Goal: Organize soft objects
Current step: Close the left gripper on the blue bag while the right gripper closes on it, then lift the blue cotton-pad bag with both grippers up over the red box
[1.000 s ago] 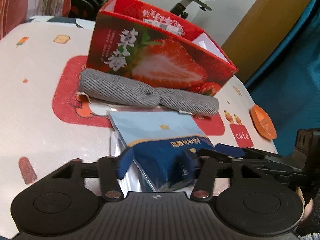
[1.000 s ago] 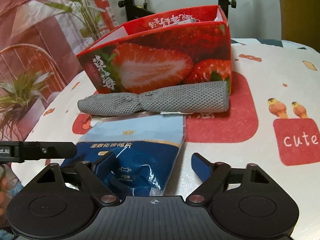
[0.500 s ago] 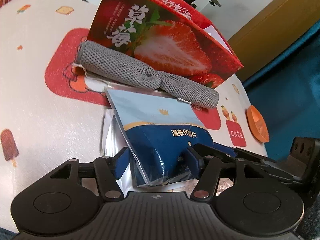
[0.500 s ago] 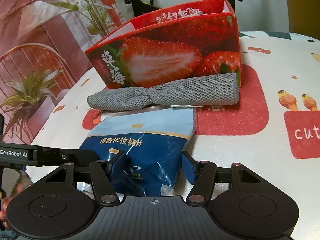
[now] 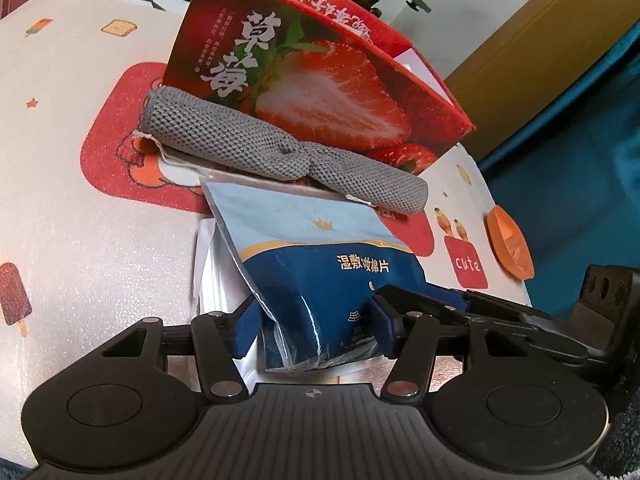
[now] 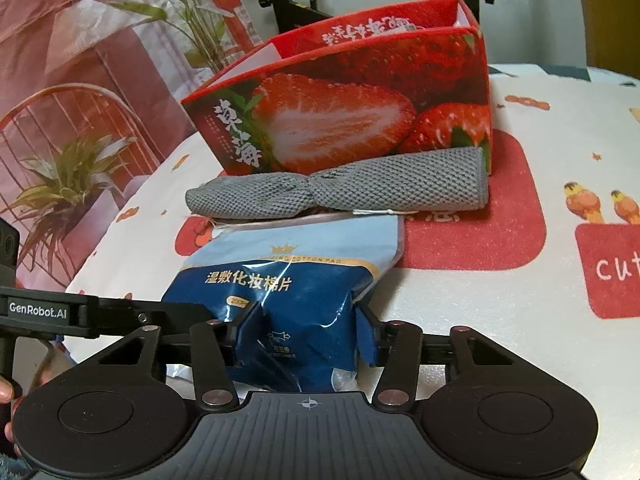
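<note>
A blue packet of cotton pads [image 5: 320, 248] [image 6: 288, 264] lies on the table in front of a rolled grey knit cloth [image 5: 280, 152] [image 6: 340, 192]. The cloth rests against a red strawberry box [image 5: 320, 92] [image 6: 340, 120], which is open at the top. My left gripper [image 5: 314, 320] has the packet's near end between its blue pads, which touch both sides as the jaws close a little. My right gripper [image 6: 304, 332] is closing on the same end, and the foil creases between its pads. Each view shows the other gripper's black finger beside the packet.
A white and silver sheet [image 5: 212, 276] sticks out under the packet's left side. An orange piece [image 5: 510, 246] sits at the table's right edge. The printed table cover [image 6: 540, 280] stretches bare to the right. A plant-print curtain [image 6: 80, 80] hangs behind the left side.
The right jaws have drawn in from wide apart onto the packet, whose near end has bunched up and lifted. The left view has tipped and shifted slightly, with the packet still between its pads.
</note>
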A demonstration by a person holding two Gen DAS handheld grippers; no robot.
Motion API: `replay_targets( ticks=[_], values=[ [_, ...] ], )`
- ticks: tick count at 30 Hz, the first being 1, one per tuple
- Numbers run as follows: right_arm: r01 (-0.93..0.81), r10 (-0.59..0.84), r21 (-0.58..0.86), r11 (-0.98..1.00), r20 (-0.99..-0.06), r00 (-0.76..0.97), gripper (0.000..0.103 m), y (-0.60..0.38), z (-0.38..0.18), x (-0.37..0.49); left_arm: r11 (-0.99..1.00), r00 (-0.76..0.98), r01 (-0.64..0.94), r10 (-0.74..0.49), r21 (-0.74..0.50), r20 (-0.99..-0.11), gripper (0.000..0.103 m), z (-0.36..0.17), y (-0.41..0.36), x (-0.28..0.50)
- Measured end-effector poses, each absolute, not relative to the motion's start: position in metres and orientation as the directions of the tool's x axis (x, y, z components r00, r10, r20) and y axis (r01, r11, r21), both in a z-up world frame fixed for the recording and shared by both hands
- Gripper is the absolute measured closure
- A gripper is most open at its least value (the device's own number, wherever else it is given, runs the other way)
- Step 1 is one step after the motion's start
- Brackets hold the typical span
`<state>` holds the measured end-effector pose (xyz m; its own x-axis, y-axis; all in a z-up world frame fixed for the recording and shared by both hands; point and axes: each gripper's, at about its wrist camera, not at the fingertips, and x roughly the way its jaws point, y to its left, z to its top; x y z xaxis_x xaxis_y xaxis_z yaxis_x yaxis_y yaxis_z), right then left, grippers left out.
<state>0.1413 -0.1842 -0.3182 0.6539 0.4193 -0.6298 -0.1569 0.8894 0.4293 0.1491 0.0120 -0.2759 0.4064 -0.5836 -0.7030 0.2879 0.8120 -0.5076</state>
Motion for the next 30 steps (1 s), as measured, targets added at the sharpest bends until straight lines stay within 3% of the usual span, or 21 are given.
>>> replay_targets(
  ticks=[17, 30],
  values=[
    [-0.3, 0.393, 0.266, 0.916, -0.452, 0.801, 0.061, -0.175, -0.25, 0.126, 0.791, 0.575, 0.425, -0.612, -0.441, -0.543, 0.045, -0.206, 0.022, 0.133],
    [-0.339, 0.387, 0.195, 0.92, -0.322, 0.864, 0.061, -0.178, -0.176, 0.164, 0.786, 0.669, 0.484, -0.616, -0.385, -0.416, 0.045, -0.14, 0.015, 0.174]
  ],
)
